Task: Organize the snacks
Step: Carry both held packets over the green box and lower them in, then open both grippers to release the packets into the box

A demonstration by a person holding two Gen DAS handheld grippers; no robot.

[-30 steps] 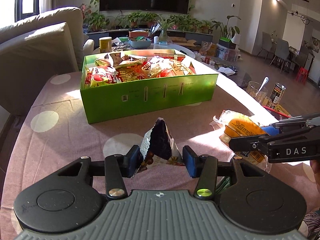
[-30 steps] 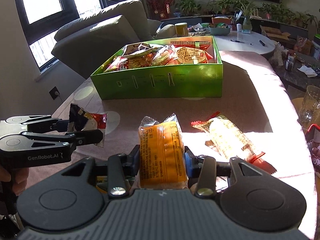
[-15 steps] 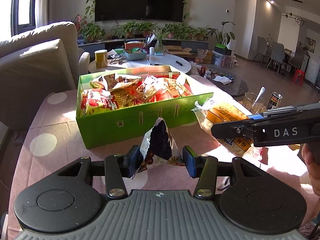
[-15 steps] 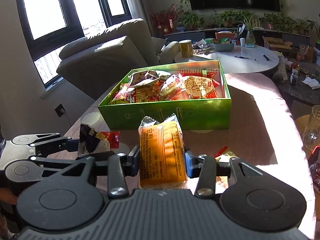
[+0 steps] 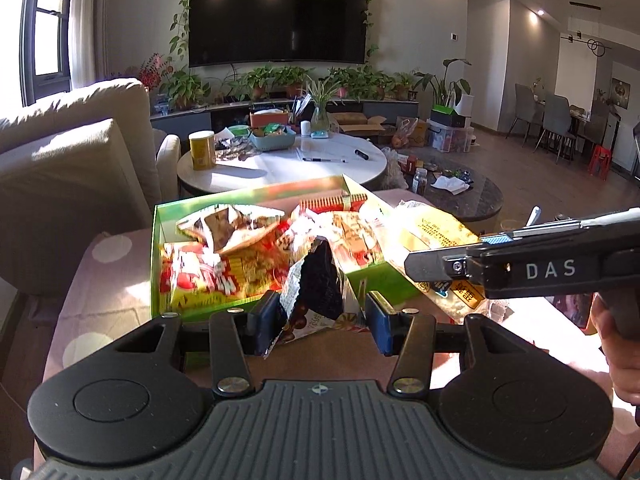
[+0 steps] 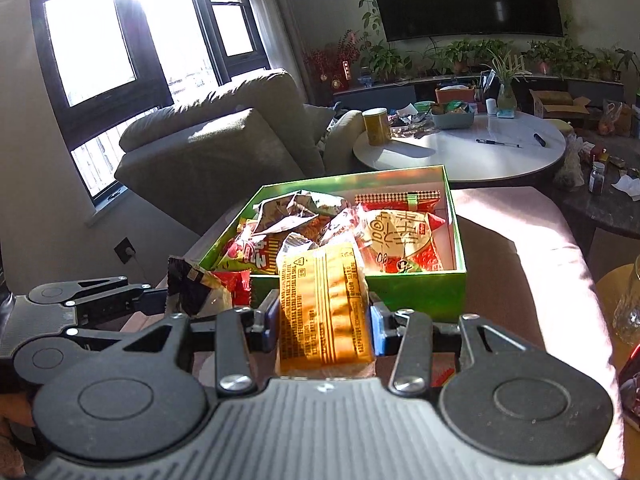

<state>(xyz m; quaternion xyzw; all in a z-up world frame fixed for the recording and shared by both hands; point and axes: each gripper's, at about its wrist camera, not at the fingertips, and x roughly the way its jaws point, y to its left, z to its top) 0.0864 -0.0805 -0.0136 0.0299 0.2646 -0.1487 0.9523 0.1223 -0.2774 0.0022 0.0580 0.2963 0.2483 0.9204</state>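
My right tool [image 5: 448, 276], marked "DAS", clamps an orange pack [image 6: 324, 312]; my left tool [image 5: 320, 318] clamps a dark packet [image 5: 318, 292] near the snack-filled green box [image 6: 420, 290].

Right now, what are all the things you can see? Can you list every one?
Box: one, green, on the pink-covered table, full of snack packets.
Snack packets in the box: several, mostly red and yellow.
Orange packet: one, in the right jaws, near the box's front wall.
Dark packet: one, black and silver, in the left jaws.
Sofa: one, beige, left of the box.
Round table: one, white, behind the box.
Yellow canister: one, on the round table.
TV: one, black, on the wall.
Left gripper: one, black.
Right gripper: one, black.
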